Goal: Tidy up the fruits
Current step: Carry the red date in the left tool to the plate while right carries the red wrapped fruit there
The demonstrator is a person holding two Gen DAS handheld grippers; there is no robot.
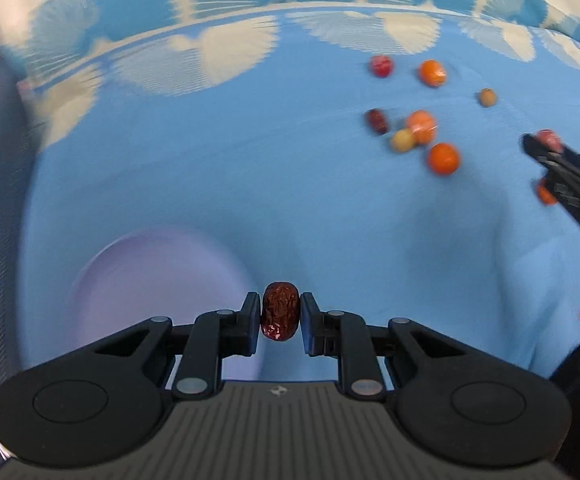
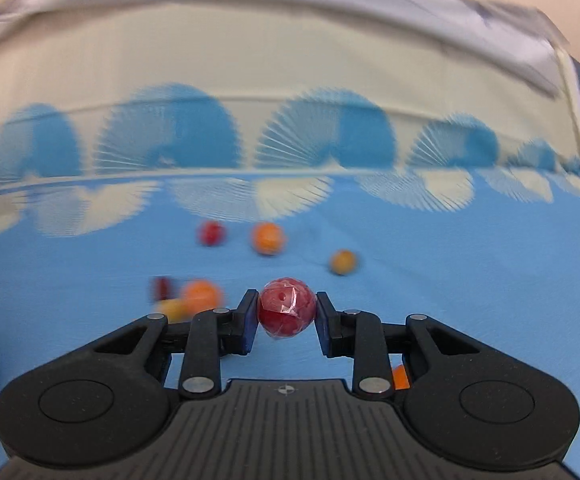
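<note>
Left gripper pinches a wrinkly date; only its view shows a purple plate. Right gripper squeezes a red, maybe wrapped, ball.

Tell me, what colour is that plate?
Pale lilac; the plate shows best in the left wrist view.

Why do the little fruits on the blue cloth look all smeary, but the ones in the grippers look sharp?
Left wrist view: the left gripper and its wrinkly dark red fruit are crisp, while the loose fruits and pale plate are streaked with motion blur. Right wrist view: the right gripper and wrapped red ball fruit are sharp; the cloth behind smears and bends from the fisheye lens.
</note>
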